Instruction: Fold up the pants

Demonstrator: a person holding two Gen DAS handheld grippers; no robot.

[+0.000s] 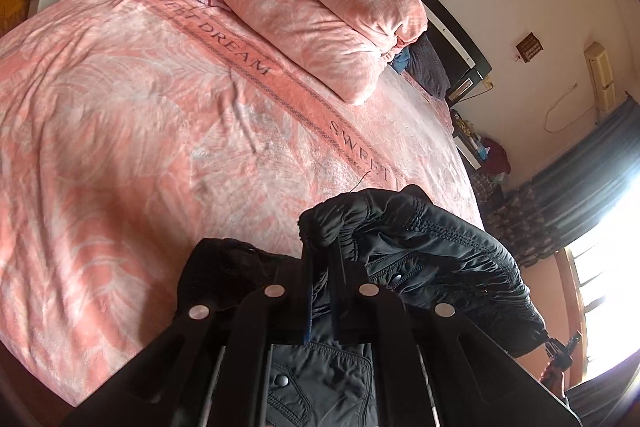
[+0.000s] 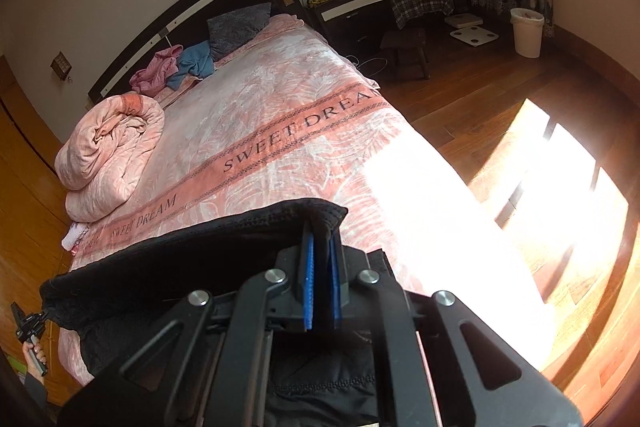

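Black padded pants (image 1: 420,251) hang in the air above a pink bed (image 1: 120,147), held by the waistband between two handheld grippers. The left gripper (image 1: 322,247) has its jaws clamped on one bunched end of the elastic waistband, and the right gripper (image 2: 320,239) has its jaws pinched shut on the other corner, blue pads pressed against the cloth. The waistband's dark edge stretches roughly level from one gripper to the other across the foot end of the bed; the rest of the garment drops below the jaws, its long axis hanging downward out of view. A snap button and stitched pocket seams show on the fabric. A band across the bedspread (image 2: 280,131) reads "SWEET DREAM", repeated along its length. A rolled pink quilt (image 2: 108,155) lies near the dark headboard (image 2: 192,7), well apart from the pants.
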